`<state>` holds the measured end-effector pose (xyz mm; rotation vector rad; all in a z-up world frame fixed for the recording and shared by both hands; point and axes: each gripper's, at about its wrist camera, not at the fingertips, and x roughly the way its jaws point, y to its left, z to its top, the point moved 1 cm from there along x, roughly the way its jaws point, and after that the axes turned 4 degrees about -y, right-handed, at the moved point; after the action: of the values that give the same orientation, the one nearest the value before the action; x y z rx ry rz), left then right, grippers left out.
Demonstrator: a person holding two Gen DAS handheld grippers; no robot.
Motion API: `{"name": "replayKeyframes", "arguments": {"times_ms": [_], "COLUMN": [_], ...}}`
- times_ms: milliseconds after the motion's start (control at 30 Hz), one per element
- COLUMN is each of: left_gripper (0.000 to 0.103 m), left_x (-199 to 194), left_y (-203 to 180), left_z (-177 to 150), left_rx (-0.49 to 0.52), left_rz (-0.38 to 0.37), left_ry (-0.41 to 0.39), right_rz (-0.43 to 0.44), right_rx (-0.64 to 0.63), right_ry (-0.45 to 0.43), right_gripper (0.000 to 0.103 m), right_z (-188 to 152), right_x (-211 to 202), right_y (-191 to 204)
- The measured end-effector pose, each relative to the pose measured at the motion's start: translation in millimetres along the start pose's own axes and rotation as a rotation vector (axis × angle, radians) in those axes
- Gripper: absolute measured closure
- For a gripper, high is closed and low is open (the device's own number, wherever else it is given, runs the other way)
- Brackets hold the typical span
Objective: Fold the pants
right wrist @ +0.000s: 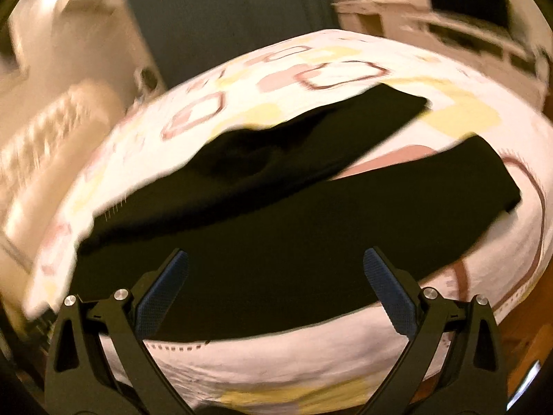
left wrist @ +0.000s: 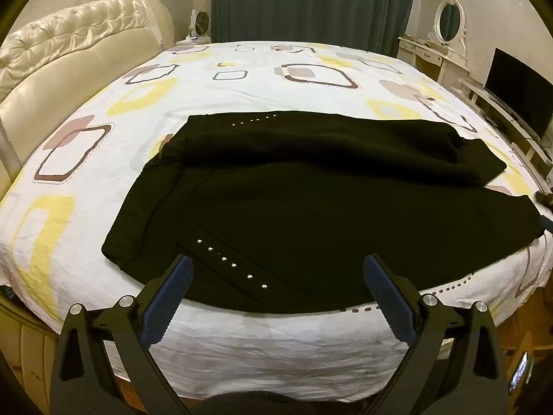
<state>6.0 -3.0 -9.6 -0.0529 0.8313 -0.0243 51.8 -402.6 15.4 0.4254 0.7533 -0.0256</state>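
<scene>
Bedroom setting, folks: a round bed under a white sheet (left wrist: 242, 79) with yellow and brown squares, a tufted cream headboard (left wrist: 69, 45) off to the left, dark curtains (left wrist: 311, 0) behind.

Start at the left gripper (left wrist: 278, 271). Its jaws stand wide apart, blue pads (left wrist: 172, 294) facing each other, nothing between them. It hovers at the near edge of the bed, just short of the cloth. Right in front of it lie the black pants (left wrist: 311, 207), spread flat on the sheet, and a row of silver studs (left wrist: 231, 264) runs diagonally between the fingertips.

Over to the right gripper (right wrist: 276, 263). Also spread wide, also empty, and its view is smeared with motion blur, so fine detail is lost. It looks over the same pants (right wrist: 276, 242) at the near edge.

Now the key geometry. The garment's long axis runs left to right across both views, crosswise to the fingers. The waist end sits to the left, nearer the left gripper. The two legs reach away to the right and split apart, sheet showing between them in the right view; that end looks like the right gripper's job. One leg lies nearer, the other farther back. My read: no fold made yet, and bringing far leg onto near one looks like the opening move.
</scene>
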Motion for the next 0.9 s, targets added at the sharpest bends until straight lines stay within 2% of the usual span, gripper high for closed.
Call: {"name": "replayKeyframes", "arguments": {"times_ms": [100, 233, 367, 500, 567, 633, 800, 867, 900], "left_gripper": [0.005, 0.005, 0.005, 0.005, 0.005, 0.005, 0.005, 0.005, 0.005], "left_x": [-0.7, 2.2, 7.5, 16.2, 22.1, 26.3, 29.8, 30.6, 31.1], "left_y": [-2.8, -5.8, -7.7, -7.6, -5.1, -1.4, 2.6, 2.5, 2.2], "left_z": [-1.0, -2.9, -4.7, -10.8, -14.4, -16.8, -19.3, -18.5, -18.1], "left_rx": [0.025, 0.04, 0.048, 0.064, 0.055, 0.043, 0.03, 0.03, 0.029], "left_rz": [0.018, 0.025, 0.037, 0.067, 0.086, 0.099, 0.12, 0.121, 0.122], "left_ry": [-0.02, -0.019, 0.004, 0.039, 0.061, 0.078, 0.09, 0.085, 0.082], "right_rz": [0.061, 0.106, 0.113, 0.169, 0.247, 0.259, 0.219, 0.215, 0.216], "right_rx": [0.223, 0.578, 0.742, 0.831, 0.896, 0.922, 1.034, 1.079, 1.084], "right_ry": [-0.034, -0.086, -0.11, -0.117, -0.112, -0.103, -0.136, -0.166, -0.166], "right_gripper": [0.002, 0.002, 0.002, 0.003, 0.01, 0.026, 0.028, 0.046, 0.064], "right_z": [18.4, 16.1, 8.0, 12.4, 15.1, 18.8, 19.5, 18.1, 18.8], "right_x": [-20.8, -38.7, -33.1, -7.4, 9.8, 21.4, 36.2, 35.7, 38.2], "right_y": [-66.9, -173.1, -227.5, -253.7, -261.8, -265.6, -287.9, -298.1, -303.3]}}
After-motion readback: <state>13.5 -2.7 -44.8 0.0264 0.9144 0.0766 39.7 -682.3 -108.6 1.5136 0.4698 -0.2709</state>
